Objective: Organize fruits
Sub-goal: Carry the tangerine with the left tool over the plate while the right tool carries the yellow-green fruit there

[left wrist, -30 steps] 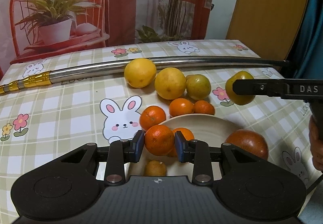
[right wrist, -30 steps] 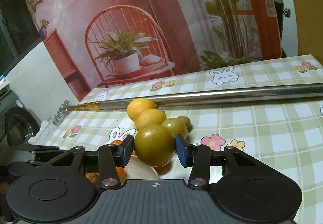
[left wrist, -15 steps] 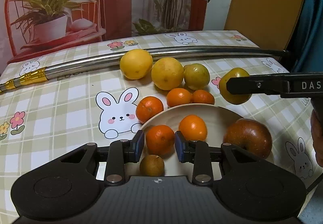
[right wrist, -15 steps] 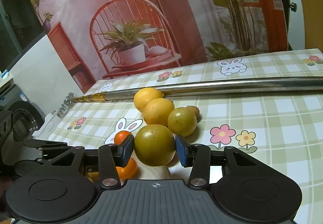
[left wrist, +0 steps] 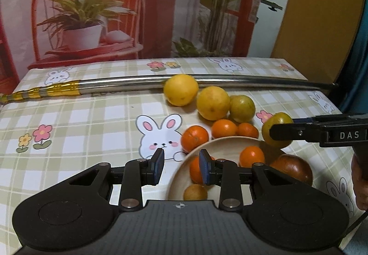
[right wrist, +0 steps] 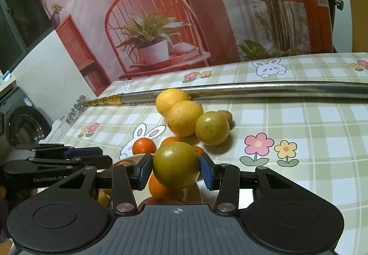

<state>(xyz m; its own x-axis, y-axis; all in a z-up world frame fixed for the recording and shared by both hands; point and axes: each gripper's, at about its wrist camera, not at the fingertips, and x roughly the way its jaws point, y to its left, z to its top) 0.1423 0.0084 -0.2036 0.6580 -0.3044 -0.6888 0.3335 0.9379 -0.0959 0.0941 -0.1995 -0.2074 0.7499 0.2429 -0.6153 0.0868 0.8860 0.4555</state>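
Checked bunny-print tablecloth (left wrist: pixel 76 121) fills both views, w/ a long steel pole (left wrist: pixel 142 81) lying across the upper part of it. Wooden bowl (left wrist: pixel 226 143) sits lower centre-right in left wrist view, holding a dark red apple (left wrist: pixel 293 168), two mandarins (left wrist: pixel 251 155) and a small brown fruit (left wrist: pixel 195 191), prob. a kiwi. Just above the bowl: two lemons (left wrist: pixel 181 89), a yellow-green citrus (left wrist: pixel 242 105), three loose mandarins (left wrist: pixel 195 137). Right gripper (right wrist: pixel 176 168) is clamped on a green-yellow orange (right wrist: pixel 176 164), held above the bowl's edge, centre of right wrist view. Left gripper (left wrist: pixel 180 166) has jaws narrowly apart, nothing between them, pads over the bowl's left rim and bare cloth. Step in hand, by my read: dropping the orange into the bowl. Next move calls for lowering it into a free spot btw apple and mandarins, then spreading the jaws; left gripper is free to go for a loose mandarin.
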